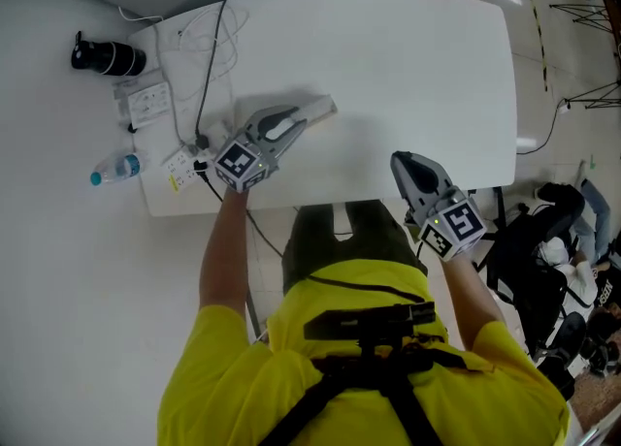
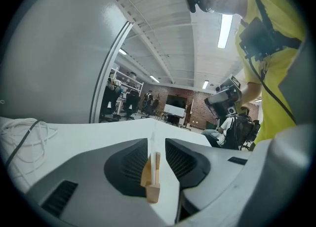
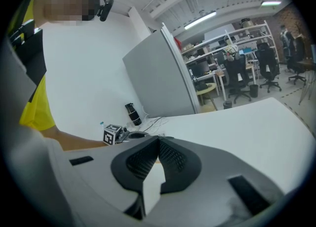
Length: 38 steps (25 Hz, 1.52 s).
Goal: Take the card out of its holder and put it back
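Card point(image 2: 153, 158) and holder point(image 2: 151, 185) stand together on the white counter point(image 1: 408, 66), right between the jaws of the left tool point(image 2: 156, 145). The holder is a small wooden block with a slot. The thin white card sits upright in that slot, seen edge-on from the left gripper view. The left tool's jaws are released: the ribbed pads stand apart on either side, with a gap showing beside the card on the right. On the left, the wood overlaps the pad in the picture, and I cannot tell whether they touch.

From the head view the left tool point(image 1: 315, 112) lies low over the counter, left of the middle, pointing up and to the right. A pale strip shows at its tip. The right tool point(image 1: 401, 161) hovers near the counter's front edge, well apart from the left one, over bare surface. Its own view shows the right tool point(image 3: 158, 142) clenched, with the pads meeting at their tips and nothing between them.

Along the left end of the counter lie a black cylinder point(image 1: 107, 57), a white power strip point(image 1: 147, 103), loose cables point(image 1: 209, 47) and a clear bottle point(image 1: 116, 171) with a blue cap on its side. The person wears a yellow shirt point(image 1: 243, 376) with a dark harness over it.
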Each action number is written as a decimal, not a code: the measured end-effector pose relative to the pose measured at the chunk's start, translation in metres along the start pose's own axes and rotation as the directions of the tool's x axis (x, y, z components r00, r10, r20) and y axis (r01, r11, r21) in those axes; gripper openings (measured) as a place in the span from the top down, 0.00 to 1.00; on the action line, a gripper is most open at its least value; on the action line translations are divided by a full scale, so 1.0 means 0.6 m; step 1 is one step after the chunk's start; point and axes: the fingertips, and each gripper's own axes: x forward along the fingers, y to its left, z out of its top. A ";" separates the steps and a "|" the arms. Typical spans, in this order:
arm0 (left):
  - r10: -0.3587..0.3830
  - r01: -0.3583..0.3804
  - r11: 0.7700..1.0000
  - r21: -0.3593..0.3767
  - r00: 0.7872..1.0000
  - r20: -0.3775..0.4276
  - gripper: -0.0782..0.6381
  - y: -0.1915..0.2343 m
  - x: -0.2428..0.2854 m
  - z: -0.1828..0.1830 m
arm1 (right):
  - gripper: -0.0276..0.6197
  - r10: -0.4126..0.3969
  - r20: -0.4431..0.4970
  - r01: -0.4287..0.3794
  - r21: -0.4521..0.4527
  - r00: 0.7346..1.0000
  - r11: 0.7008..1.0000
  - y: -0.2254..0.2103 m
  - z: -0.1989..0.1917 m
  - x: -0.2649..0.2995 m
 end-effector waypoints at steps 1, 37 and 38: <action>0.007 -0.007 1.000 -0.001 1.000 0.012 0.74 0.001 -0.003 0.003 | 0.95 0.003 0.001 -0.003 -0.002 1.000 1.000 0.001 0.000 0.004; 0.695 -0.693 0.713 -0.106 0.681 0.229 0.89 -0.114 -0.251 0.409 | 0.95 0.010 0.409 0.057 -0.152 0.913 0.987 0.084 0.332 -0.103; 0.696 -0.695 0.712 -0.102 0.680 0.228 0.89 -0.112 -0.252 0.409 | 0.95 0.008 0.409 0.061 -0.154 0.912 0.986 0.084 0.333 -0.100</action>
